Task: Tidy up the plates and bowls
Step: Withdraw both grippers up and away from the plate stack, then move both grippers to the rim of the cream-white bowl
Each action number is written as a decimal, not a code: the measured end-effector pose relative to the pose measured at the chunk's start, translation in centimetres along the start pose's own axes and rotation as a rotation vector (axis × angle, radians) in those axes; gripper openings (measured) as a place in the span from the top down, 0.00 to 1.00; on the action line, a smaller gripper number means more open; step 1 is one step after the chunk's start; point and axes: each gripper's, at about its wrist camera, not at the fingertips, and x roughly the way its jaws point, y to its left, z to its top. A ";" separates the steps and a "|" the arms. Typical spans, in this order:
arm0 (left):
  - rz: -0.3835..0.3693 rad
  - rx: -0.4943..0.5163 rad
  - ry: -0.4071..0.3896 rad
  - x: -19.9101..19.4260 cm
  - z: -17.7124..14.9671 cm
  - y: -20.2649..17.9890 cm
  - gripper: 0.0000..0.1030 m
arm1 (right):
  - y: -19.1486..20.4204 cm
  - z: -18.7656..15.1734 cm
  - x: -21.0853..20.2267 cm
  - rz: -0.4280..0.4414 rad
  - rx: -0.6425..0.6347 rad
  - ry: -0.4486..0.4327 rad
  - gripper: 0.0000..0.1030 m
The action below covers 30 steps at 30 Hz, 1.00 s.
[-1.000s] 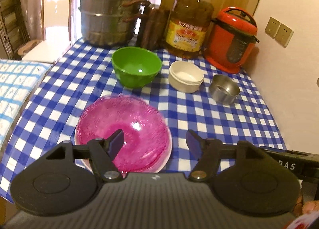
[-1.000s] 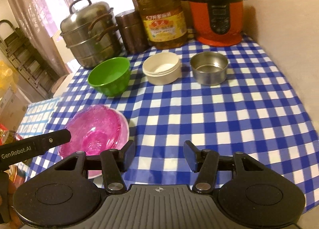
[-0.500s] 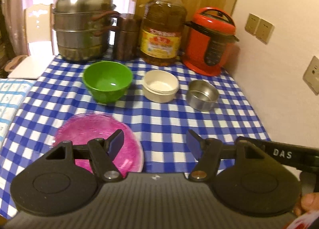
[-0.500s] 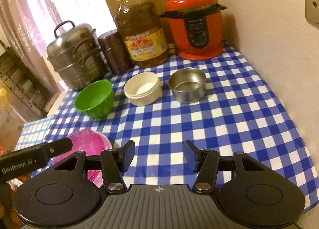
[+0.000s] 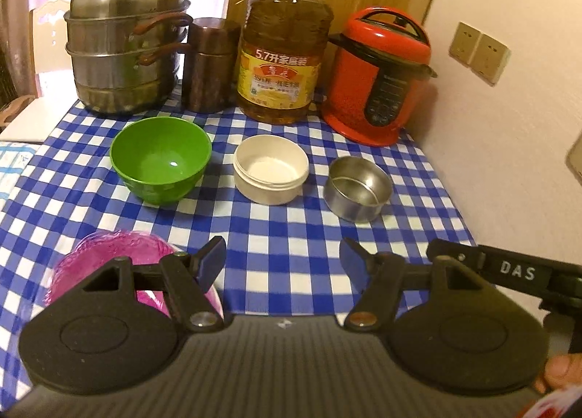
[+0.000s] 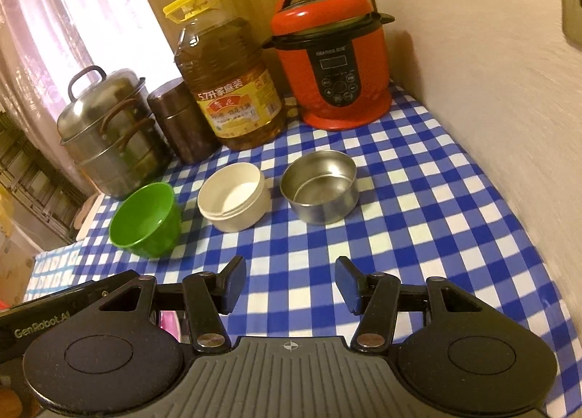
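Both grippers, left gripper (image 5: 282, 258) and right gripper (image 6: 290, 285), hover with jaws open and empty; the steel bowl (image 6: 319, 191) sits just above the right gripper's jaws, nearest that hand.

The yellow label of the oil bottle (image 5: 280, 72), at 12 o'clock in the left wrist view, reads "5.7升家庭装"; the smaller print below it is too blurred to read. In the right wrist view the same label (image 6: 236, 105) stands at 11 o'clock. White letters "DAS" stand on the black bar of the right gripper (image 5: 516, 272), at 4 o'clock in the left wrist view. "GenRobot.AI" stands on the black bar of the left gripper (image 6: 40, 329), at 8 o'clock in the right wrist view. The brand line above the display of the red pressure cooker (image 6: 334, 65) cannot be read.
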 end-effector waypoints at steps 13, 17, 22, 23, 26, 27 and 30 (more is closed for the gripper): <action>0.034 -0.150 -0.059 8.2 1.5 3.2 0.40 | -1.5 2.4 6.3 0.058 0.058 -0.037 0.47; 0.016 -0.177 -0.051 10.6 1.9 3.4 0.47 | -1.6 3.0 9.0 0.070 0.081 -0.048 0.47; 0.025 -0.210 -0.043 13.5 2.2 3.5 0.49 | -1.4 3.8 12.0 0.090 0.105 -0.066 0.48; 0.025 -0.224 -0.041 14.1 2.2 3.7 0.50 | -1.3 3.9 12.5 0.095 0.110 -0.073 0.48; 0.023 -0.231 -0.039 15.3 2.3 4.0 0.53 | -1.0 3.9 13.9 0.110 0.114 -0.076 0.57; 0.023 -0.229 -0.038 15.6 2.4 4.1 0.54 | -0.9 3.9 14.4 0.119 0.113 -0.068 0.59; 0.026 -0.240 -0.038 16.6 2.5 4.4 0.56 | -0.5 3.8 15.7 0.127 0.111 -0.052 0.60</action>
